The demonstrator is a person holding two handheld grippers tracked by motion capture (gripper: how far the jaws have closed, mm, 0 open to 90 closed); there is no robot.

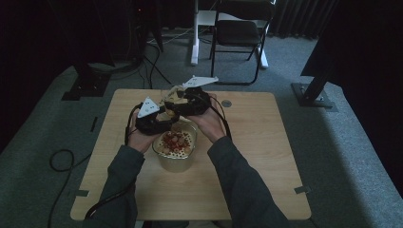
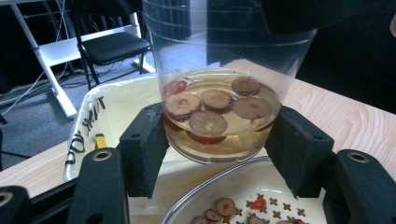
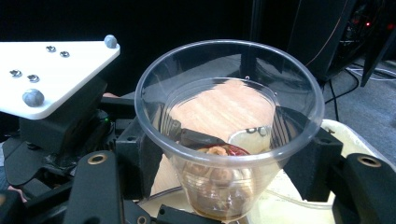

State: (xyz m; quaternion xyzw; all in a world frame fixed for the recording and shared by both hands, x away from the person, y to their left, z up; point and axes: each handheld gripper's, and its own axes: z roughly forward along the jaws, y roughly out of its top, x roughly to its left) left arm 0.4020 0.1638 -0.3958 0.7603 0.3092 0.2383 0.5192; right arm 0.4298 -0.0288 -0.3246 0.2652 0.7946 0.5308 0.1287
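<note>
A pale wooden table with rounded corners stands on grey carpet — dark all round its far side. Beyond it a black folding chair sits beside a white stand, with black cables looping over the carpet at the left. On the table's far part lies a cream tray with black handwriting on its rim — and a small round grey disc lies near the table's far edge.
</note>
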